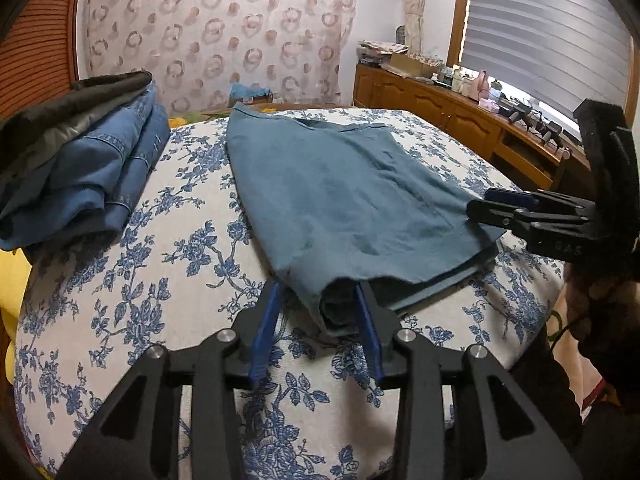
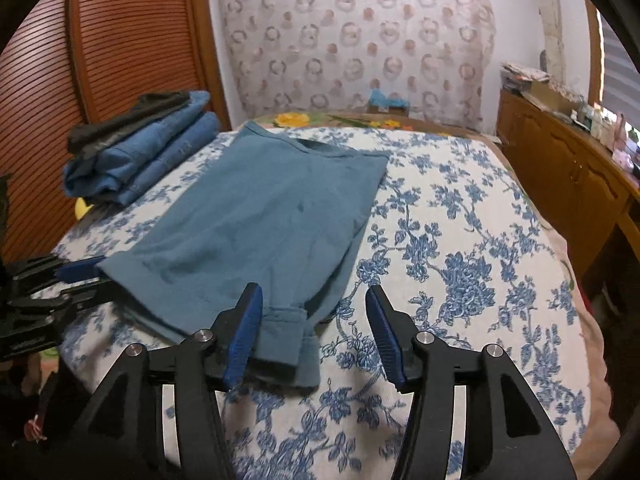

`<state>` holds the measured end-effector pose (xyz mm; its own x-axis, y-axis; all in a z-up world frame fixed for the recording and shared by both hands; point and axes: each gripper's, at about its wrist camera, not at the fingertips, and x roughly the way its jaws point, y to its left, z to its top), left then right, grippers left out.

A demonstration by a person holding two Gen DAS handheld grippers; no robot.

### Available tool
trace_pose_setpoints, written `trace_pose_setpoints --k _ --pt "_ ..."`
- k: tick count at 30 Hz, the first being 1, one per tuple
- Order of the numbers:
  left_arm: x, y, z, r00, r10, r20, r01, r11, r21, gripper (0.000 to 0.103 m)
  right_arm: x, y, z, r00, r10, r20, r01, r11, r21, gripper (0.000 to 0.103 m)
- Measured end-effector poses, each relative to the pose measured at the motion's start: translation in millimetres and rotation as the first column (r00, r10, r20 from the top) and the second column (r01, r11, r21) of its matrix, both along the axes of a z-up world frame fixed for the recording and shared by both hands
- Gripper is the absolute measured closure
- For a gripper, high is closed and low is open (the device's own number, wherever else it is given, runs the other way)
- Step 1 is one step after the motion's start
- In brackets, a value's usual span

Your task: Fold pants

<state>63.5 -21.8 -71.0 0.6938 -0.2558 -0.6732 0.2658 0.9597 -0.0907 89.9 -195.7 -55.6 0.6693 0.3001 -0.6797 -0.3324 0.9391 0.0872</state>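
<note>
1. Currently teal pants [image 1: 340, 200] folded flat on floral bedspread [image 1: 168, 248], mid-bed.
2. L gripper [image 1: 320, 300] open, near-left pants corner between pads [image 1: 266, 320], not pinched.
3. R gripper [image 2: 314, 304] open wide, near-right hem corner just inside left pad, loose.
4. Stack of folded clothes [image 2: 140, 148] far left, apart from pants.
5. Wood cabinet [image 2: 560, 168] along right wall.

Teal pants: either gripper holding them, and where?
Neither. Left gripper and right gripper stand open at the teal pants' near corners, fabric between the pads, unpinched.
</note>
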Motion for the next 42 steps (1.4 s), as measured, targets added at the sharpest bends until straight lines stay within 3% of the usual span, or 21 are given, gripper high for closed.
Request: trace_pose_setpoints --k 4,15,23,29,36,39,42 --pt "-1.5 1.6 -0.5 1.000 0.026 0.012 -0.026 1.000 0.010 0.066 1.9 7.8 -11.3 1.000 0.017 0.019 -0.016 0.999 -0.039 0.048" --pt "-3.0 3.1 -1.7 1.000 0.020 0.021 -0.020 1.000 -0.013 0.066 14.2 19.4 -23.7 0.998 0.037 -0.058 -0.040 0.997 -0.061 0.048" --pt "-0.8 10.1 10.5 0.998 0.029 0.059 -0.025 0.997 -0.069 0.066 18.1 18.4 -24.7 0.995 0.031 -0.097 -0.036 0.998 -0.045 0.048" --pt "13.6 15.2 16.8 0.997 0.051 0.059 -0.044 0.992 -0.119 0.066 17.7 22.1 -22.9 0.992 0.060 -0.115 -0.065 0.997 -0.040 0.064" --pt "15.0 21.5 22.9 0.992 0.081 0.096 -0.064 0.983 -0.170 0.066 16.6 20.9 -22.5 0.989 0.065 -0.131 -0.069 0.997 -0.033 0.068" --pt "16.6 23.2 22.1 0.992 0.090 0.091 -0.074 0.984 -0.165 0.066 15.3 20.9 -22.2 0.989 0.070 -0.132 -0.075 0.997 -0.033 0.071" --pt "22.2 20.4 10.0 0.996 0.077 0.038 -0.071 0.989 -0.133 0.066 13.9 21.5 -21.5 0.988 0.079 -0.134 -0.083 0.996 -0.030 0.077"
